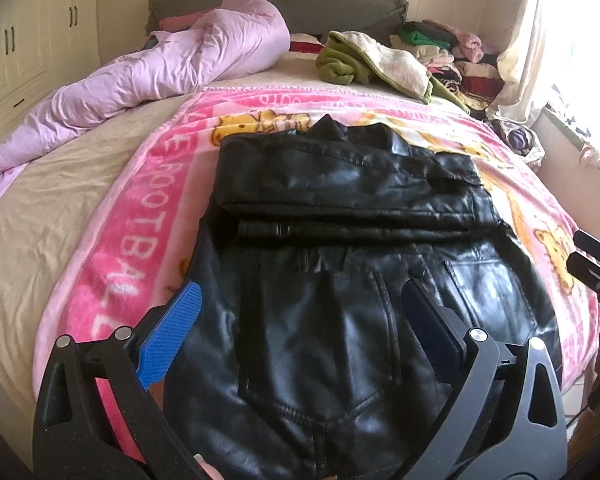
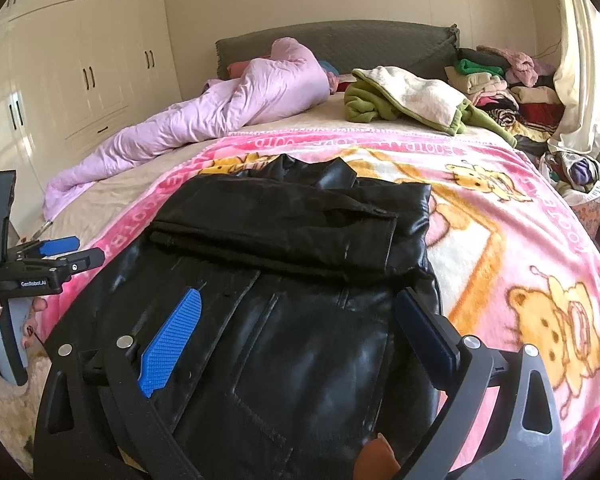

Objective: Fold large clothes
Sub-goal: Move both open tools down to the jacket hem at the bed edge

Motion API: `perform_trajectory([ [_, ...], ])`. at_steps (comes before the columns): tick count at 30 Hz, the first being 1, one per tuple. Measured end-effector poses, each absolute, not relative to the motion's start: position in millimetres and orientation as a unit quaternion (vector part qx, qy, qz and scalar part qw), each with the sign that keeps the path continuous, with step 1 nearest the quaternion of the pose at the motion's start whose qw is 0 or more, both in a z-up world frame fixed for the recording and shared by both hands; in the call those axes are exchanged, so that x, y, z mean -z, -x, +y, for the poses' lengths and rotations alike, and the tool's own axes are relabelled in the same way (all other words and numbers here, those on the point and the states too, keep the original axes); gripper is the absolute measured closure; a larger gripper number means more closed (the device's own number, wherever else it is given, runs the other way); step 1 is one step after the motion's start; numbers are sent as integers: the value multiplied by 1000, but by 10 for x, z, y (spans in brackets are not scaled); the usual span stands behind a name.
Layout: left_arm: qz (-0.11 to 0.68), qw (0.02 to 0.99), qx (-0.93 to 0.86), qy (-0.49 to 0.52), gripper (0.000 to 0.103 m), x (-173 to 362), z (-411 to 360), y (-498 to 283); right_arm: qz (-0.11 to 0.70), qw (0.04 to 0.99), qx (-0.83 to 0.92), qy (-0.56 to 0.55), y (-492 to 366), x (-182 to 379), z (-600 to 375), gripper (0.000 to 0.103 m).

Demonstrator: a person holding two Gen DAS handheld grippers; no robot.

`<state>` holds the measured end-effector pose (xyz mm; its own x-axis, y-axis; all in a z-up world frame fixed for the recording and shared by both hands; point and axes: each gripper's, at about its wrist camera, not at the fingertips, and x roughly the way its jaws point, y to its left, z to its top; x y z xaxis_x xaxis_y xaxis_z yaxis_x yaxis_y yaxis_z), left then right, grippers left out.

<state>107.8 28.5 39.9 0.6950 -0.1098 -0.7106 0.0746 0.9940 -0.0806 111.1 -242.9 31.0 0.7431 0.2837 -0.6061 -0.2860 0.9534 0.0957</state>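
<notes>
A black leather jacket (image 1: 340, 240) lies on a pink cartoon blanket (image 1: 140, 216) on the bed, its sleeves folded across the upper body. My left gripper (image 1: 300, 304) is open above the jacket's near hem, holding nothing. My right gripper (image 2: 300, 308) is open above the jacket's (image 2: 284, 264) near right part, holding nothing. In the right wrist view the left gripper (image 2: 66, 252) shows at the jacket's left edge. In the left wrist view the right gripper (image 1: 592, 256) shows at the far right edge, its jaws hidden.
A crumpled lilac duvet (image 1: 148, 76) lies at the back left. A green and cream fleece (image 1: 380, 64) and piles of folded clothes (image 1: 456, 56) lie at the back right. White wardrobes (image 2: 80, 60) stand left. A curtain (image 2: 576, 60) and a basket (image 2: 580, 184) are right.
</notes>
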Motion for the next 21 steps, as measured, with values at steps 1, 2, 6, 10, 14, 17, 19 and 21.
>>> perform_trajectory([
  [1,389,920,50,21,9,-382,292,-1055,325,933,-153,1,-1093,-301,-2437,6],
  [2,390,919,50,20,9,-367,293,-1038,326,933,-153,0,-1072,-294,-2446,6],
  [6,395,917,48,17,9,-318,304,-975,330,932,-152,-3,-990,-259,-2489,6],
  [10,403,914,48,13,9,-260,313,-904,336,930,-146,-2,-910,-208,-2538,6],
  [14,410,911,46,14,9,-181,350,-836,341,930,-138,-5,-847,-155,-2613,6],
  [17,416,908,44,21,9,-132,408,-800,347,929,-132,-7,-814,-111,-2663,6],
  [19,417,907,43,29,9,-123,451,-778,349,928,-130,-7,-800,-94,-2690,6],
  [21,417,907,46,35,9,-116,504,-746,351,928,-127,-6,-786,-84,-2710,6],
])
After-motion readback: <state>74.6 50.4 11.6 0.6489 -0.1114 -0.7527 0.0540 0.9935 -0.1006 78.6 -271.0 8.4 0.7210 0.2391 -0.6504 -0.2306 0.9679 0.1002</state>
